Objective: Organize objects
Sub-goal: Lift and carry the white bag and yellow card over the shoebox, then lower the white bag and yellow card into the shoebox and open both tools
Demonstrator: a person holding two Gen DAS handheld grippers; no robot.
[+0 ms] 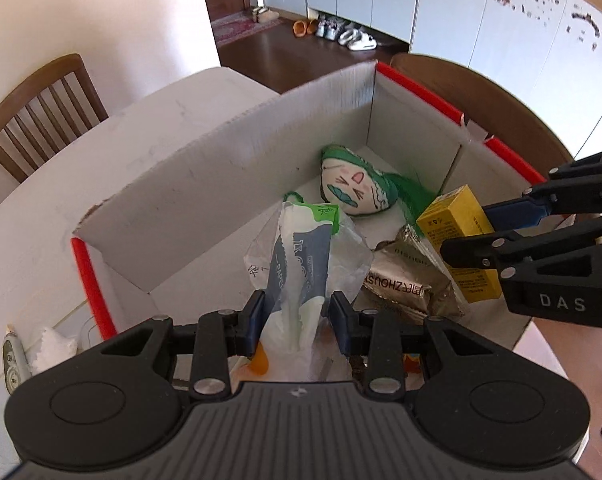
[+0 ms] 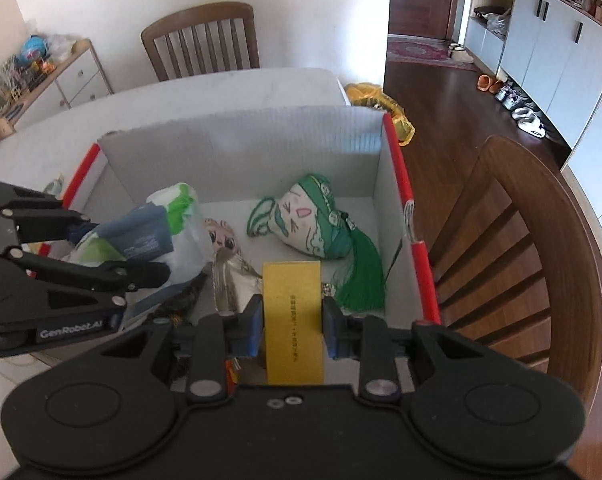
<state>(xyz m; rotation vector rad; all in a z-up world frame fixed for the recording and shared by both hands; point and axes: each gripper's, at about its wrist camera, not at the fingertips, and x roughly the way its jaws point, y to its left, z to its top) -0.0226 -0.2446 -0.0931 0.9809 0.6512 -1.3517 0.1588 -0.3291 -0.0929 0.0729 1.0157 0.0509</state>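
Inside red-edged box [image 2: 397,168] at frame centre: left tongs [image 1: 297,312] clamp tissue pack [image 1: 301,256], right tongs [image 2: 291,316] clamp yellow carton [image 2: 293,312]; bare floor upper right.

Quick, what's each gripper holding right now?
Left gripper: shut on the tissue packet.
Right gripper: shut on the yellow box.

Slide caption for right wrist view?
Right hand-held gripper holds yellow rectangular carton over white cardboard box.
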